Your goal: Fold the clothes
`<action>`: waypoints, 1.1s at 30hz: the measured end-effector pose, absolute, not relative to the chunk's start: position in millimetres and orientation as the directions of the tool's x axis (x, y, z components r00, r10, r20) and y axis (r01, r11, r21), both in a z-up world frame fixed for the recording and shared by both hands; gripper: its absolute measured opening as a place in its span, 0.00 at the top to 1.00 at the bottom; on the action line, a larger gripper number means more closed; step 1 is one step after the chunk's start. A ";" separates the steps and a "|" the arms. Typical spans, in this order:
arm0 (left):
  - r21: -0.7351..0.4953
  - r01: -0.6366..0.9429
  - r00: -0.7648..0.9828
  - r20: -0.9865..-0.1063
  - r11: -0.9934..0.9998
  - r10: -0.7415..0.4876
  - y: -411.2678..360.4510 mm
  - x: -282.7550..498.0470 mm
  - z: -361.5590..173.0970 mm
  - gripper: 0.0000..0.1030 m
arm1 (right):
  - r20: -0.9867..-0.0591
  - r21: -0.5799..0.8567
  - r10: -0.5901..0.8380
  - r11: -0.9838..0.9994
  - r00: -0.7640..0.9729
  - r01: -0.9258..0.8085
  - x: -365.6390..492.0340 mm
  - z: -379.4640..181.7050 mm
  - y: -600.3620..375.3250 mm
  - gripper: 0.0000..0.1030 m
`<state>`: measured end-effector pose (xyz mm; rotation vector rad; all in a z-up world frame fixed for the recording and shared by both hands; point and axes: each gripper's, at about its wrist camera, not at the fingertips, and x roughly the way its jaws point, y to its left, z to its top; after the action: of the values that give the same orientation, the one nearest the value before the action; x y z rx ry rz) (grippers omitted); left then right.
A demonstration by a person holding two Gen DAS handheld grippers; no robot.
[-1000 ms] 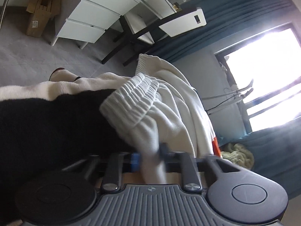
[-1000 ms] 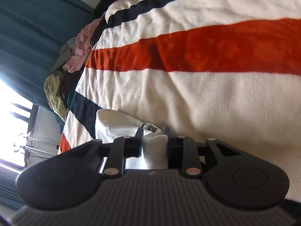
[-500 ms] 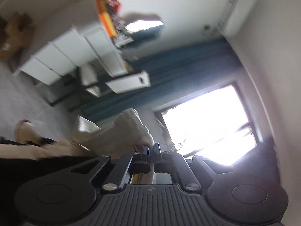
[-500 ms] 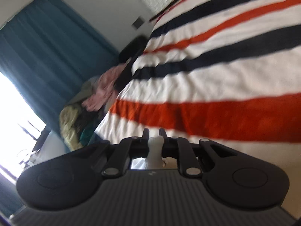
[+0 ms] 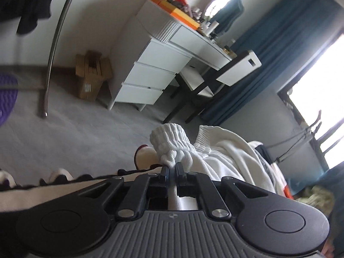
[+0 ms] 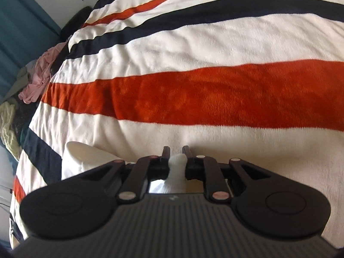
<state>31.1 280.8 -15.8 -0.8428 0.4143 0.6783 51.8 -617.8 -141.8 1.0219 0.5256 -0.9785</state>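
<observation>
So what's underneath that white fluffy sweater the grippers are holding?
Under the white ribbed knit sweater lies the red, navy and cream striped blanket. Both the right gripper and left gripper pinch it. What is beneath the blanket is covered.

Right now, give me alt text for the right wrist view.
The right gripper is shut on a bunch of white garment, held low over a bed blanket striped in cream, orange-red and navy. More of the garment lies at lower left, and a pile of clothes sits by the far left edge.
</observation>
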 end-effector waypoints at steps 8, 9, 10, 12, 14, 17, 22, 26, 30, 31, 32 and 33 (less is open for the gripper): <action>-0.363 -0.636 0.760 -0.447 0.681 0.471 205.0 30.6 27.3 0.19 | -0.715 0.434 -0.517 0.198 0.470 0.879 41.6 -109.2 -602.7 0.38; -0.350 -0.619 0.774 -0.425 0.703 0.470 193.7 29.0 31.8 0.18 | -0.697 0.441 -0.529 0.216 0.484 0.871 41.0 -103.4 -600.9 0.30; -0.336 -0.599 0.788 -0.405 0.726 0.463 182.4 28.3 35.4 0.17 | -0.675 0.448 -0.540 0.243 0.503 0.861 40.7 -97.0 -597.4 0.29; -0.307 -0.550 0.820 -0.372 0.777 0.434 159.8 29.2 40.3 0.16 | -0.627 0.449 -0.557 0.313 0.545 0.837 42.7 -84.2 -588.4 0.29; -0.267 -0.496 0.849 -0.351 0.826 0.396 136.4 34.8 41.7 0.13 | -0.573 0.422 -0.577 0.400 0.581 0.814 46.1 -70.3 -573.4 0.29; -0.164 -0.403 0.888 -0.309 0.900 0.341 95.7 42.0 43.4 0.13 | -0.481 0.383 -0.584 0.531 0.654 0.756 49.8 -51.4 -546.3 0.29; -0.064 -0.253 0.934 -0.276 0.965 0.226 40.6 49.3 33.6 0.08 | -0.330 0.315 -0.510 0.733 0.794 0.602 51.6 -26.1 -495.3 0.29; -0.015 -0.186 0.938 -0.300 0.982 0.173 11.6 52.3 19.9 0.08 | -0.268 0.270 -0.414 0.835 0.870 0.480 51.2 -17.4 -452.0 0.29; 0.014 -0.150 0.938 -0.314 0.989 0.146 -3.9 56.3 8.5 0.08 | -0.273 0.232 -0.295 0.904 0.916 0.360 55.6 -21.5 -407.1 0.29; 0.018 -0.144 0.938 -0.316 0.989 0.143 -5.8 57.4 5.8 0.08 | -0.280 0.227 -0.270 0.914 0.921 0.337 57.5 -24.2 -396.0 0.29; 0.022 -0.139 0.938 -0.317 0.990 0.139 -7.7 58.5 3.0 0.08 | -0.287 0.223 -0.244 0.923 0.926 0.313 59.3 -26.9 -384.8 0.30; 0.031 -0.139 0.937 -0.319 0.990 0.142 -8.9 59.6 0.7 0.08 | -0.295 0.221 -0.219 0.931 0.930 0.289 61.1 -29.6 -374.0 0.30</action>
<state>59.6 -8.9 0.7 0.0079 0.3263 0.1436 61.1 -374.0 -29.6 0.2654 0.2706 -0.2632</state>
